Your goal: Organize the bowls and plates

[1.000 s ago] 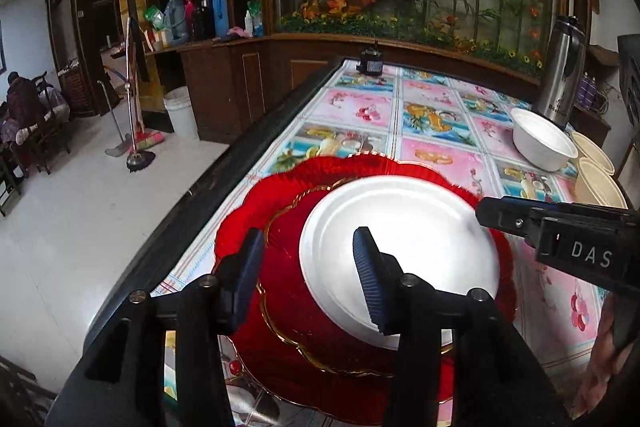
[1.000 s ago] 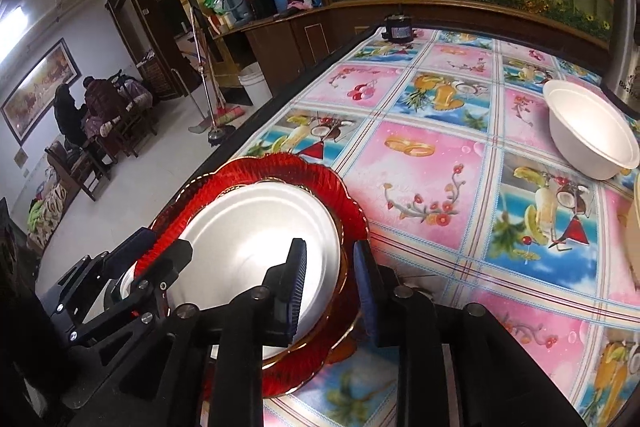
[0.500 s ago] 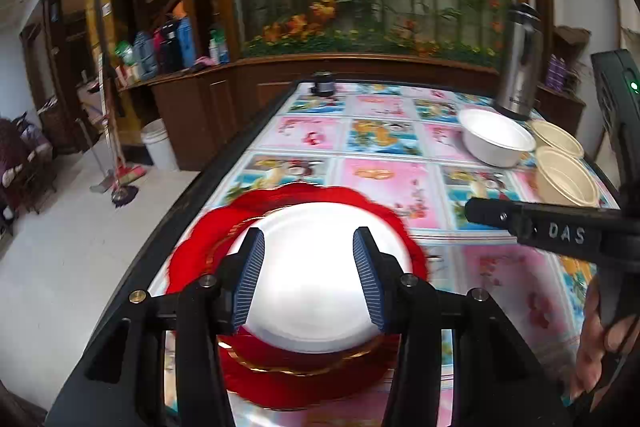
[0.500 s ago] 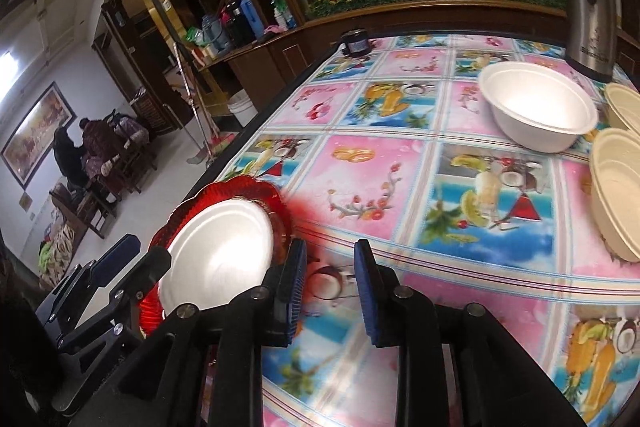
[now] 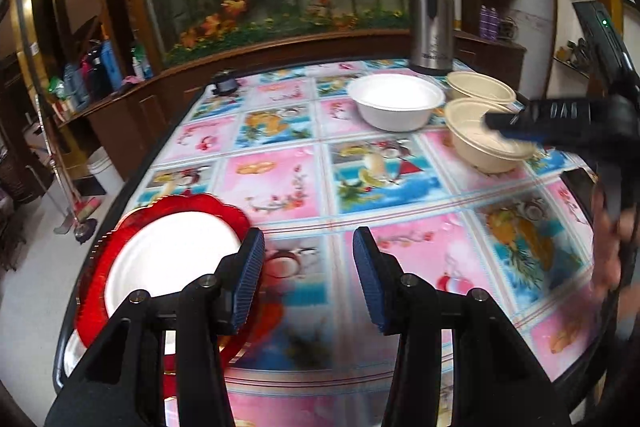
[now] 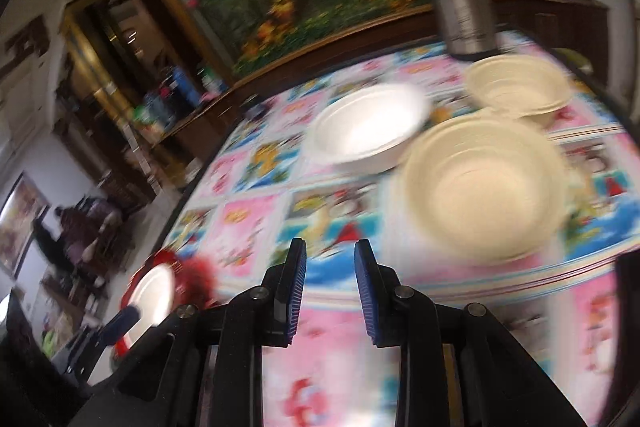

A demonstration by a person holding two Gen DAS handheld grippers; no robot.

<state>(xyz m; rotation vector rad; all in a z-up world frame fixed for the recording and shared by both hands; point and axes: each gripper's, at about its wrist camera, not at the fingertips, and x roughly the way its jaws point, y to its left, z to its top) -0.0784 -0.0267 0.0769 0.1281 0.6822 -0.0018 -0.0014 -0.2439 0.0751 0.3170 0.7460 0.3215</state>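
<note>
Both hand-held grippers, left (image 5: pixel 308 275) and right (image 6: pixel 330 291), have swung away from the white plate (image 5: pixel 172 259) toward the beige bowls (image 6: pixel 480 187) at the counter's far corner, jaws part-open and empty, so bowls look next.

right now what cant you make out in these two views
- Red plate: near edge hidden behind the left gripper, left wrist view.
- Nearer beige bowl: partly covered by the right gripper, left wrist view.
- Farther beige bowl: single or stacked, motion blur, right wrist view.
</note>
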